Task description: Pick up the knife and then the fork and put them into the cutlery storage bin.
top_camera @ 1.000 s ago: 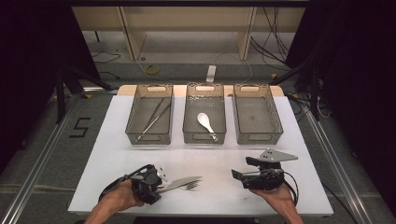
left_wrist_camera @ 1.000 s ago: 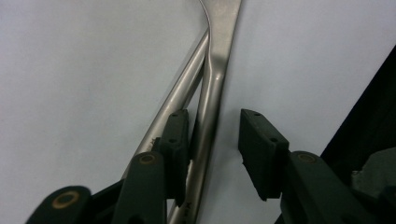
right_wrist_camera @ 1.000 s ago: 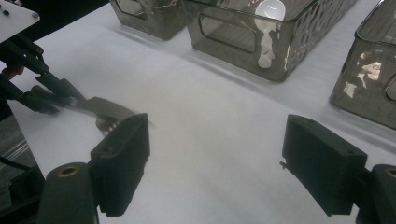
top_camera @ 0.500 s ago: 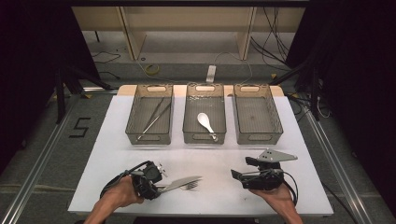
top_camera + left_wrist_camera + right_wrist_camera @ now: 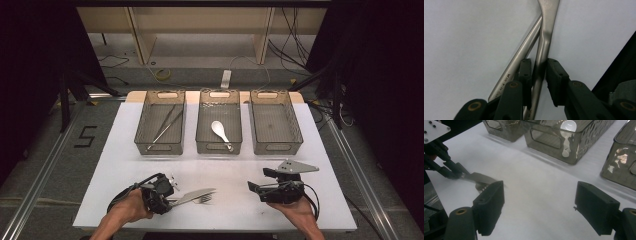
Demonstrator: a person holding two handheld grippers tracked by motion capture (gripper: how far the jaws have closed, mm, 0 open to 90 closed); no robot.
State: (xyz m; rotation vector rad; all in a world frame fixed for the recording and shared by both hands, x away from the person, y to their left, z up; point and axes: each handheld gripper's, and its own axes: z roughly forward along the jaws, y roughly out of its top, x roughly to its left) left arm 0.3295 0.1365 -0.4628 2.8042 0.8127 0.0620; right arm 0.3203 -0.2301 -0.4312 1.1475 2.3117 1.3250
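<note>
The left tongs [image 5: 537, 75] clamp the flat steel knife handle [image 5: 543, 47] beside a silver fork [image 5: 204, 199] on the white tabletop [image 5: 225, 172]; the right tongs [image 5: 539, 205] gape empty, well apart.

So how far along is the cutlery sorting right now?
Looks done: tongs lie in the left bin, a white spoon in the middle bin. In hand: the left gripper is shut on one of two metal handles, the knife and fork; which one is unclear. Left: both pieces; the right bin is empty and the right gripper open.
</note>
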